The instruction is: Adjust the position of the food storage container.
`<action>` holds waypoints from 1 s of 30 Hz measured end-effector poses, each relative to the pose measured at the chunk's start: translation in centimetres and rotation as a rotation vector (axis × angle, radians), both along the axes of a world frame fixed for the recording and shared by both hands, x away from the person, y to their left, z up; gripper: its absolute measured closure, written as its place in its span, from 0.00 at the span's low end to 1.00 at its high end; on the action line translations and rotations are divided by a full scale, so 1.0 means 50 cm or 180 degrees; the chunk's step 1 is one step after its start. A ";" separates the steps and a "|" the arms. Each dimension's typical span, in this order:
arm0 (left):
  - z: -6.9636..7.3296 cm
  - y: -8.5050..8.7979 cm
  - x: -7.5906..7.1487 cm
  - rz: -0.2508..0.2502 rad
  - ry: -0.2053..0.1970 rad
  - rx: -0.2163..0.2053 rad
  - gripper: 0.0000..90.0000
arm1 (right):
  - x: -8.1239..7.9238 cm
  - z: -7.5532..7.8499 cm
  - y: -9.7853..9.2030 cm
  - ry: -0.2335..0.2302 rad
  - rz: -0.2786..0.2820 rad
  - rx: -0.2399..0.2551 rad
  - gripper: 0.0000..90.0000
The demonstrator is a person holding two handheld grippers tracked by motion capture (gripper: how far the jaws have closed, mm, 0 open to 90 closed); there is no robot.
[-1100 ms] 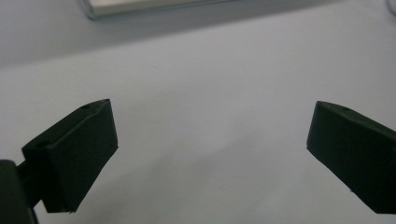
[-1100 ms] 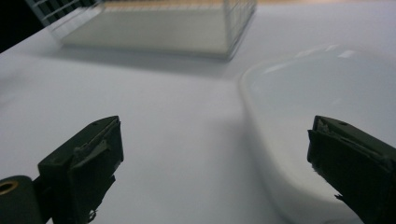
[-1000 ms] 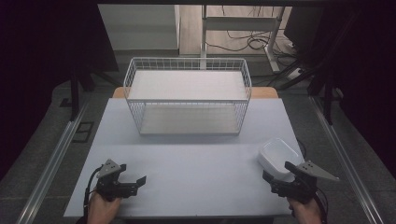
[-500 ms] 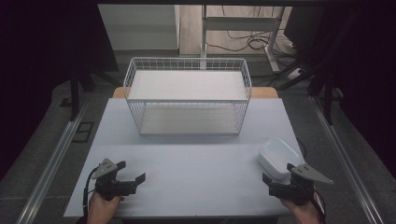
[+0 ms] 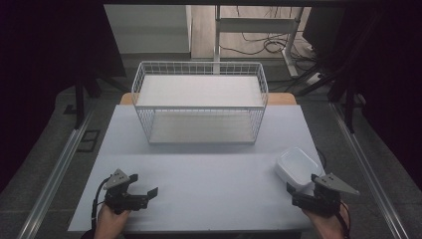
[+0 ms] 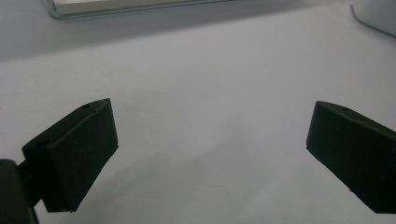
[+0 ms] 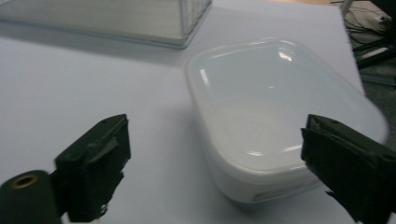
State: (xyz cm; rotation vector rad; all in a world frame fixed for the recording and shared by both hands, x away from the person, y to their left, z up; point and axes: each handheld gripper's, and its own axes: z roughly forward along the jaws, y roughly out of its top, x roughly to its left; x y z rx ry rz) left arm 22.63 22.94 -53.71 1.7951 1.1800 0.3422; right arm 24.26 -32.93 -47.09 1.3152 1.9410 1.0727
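Note:
A white plastic container (image 5: 297, 167) with rounded corners lies on the white table (image 5: 209, 172) at the right. My right gripper (image 5: 302, 185) sits just in front of it, pointing at it. In the right gripper view the container (image 7: 271, 116) has its near end between the two jaws of the right gripper (image 7: 215, 123). Those jaws have just been closing a little, still stand wide and do not press on it. My left gripper (image 5: 144, 184) rests near the front left, open. Bare table shows between the jaws of the left gripper (image 6: 210, 135).
A white wire basket (image 5: 199, 64) stands at the back middle of the table, and its edge shows in both gripper views (image 6: 116, 7) (image 7: 116, 21). The container's corner (image 6: 378, 18) shows at the top right of the left gripper view. Dark floor and cables surround the table.

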 end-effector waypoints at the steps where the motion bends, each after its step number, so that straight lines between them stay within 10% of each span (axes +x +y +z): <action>1: 0.000 0.000 0.000 0.0000 0.0000 0.0000 0.02 | 0.000 0.000 0.000 0.0000 0.0000 0.0000 0.13; 14: -0.006 0.000 0.003 -0.0003 0.0044 0.0071 0.02 | 0.025 0.016 -0.085 0.0087 -0.0416 0.0088 0.72; 30: -0.011 0.001 0.006 -0.0041 0.0114 0.0034 0.03 | 0.056 -0.020 -0.136 0.0527 -0.0709 0.0131 0.98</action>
